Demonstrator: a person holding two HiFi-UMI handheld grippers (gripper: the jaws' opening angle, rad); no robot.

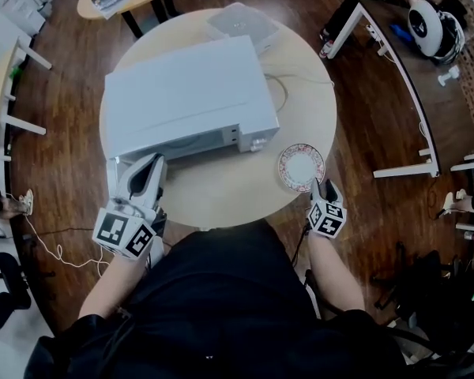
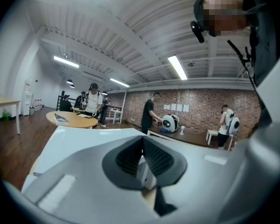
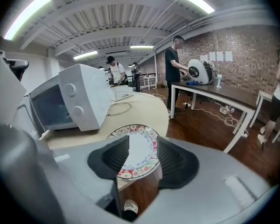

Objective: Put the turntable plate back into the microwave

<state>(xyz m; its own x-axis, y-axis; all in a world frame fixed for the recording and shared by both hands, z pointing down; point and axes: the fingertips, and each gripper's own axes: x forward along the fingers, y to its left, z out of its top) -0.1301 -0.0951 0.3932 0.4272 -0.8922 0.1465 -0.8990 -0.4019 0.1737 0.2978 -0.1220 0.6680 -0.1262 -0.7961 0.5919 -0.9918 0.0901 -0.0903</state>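
The left gripper reaches out almost level at the near left, its jaws drawn close together; whether they pinch anything is unclear. The right gripper, at the near right, tilts downward with its jaws apart. Both forearms are bare and extended.

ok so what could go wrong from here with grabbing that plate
1. The plate sits close to the table edge on the right tool's side. The tool is open and not yet on it, so a clumsy nudge could slide it off onto the floor.
2. The plate lies flat, so the tool can probably only pinch its thin rim. That grip may slip or tilt on the way to the microwave.
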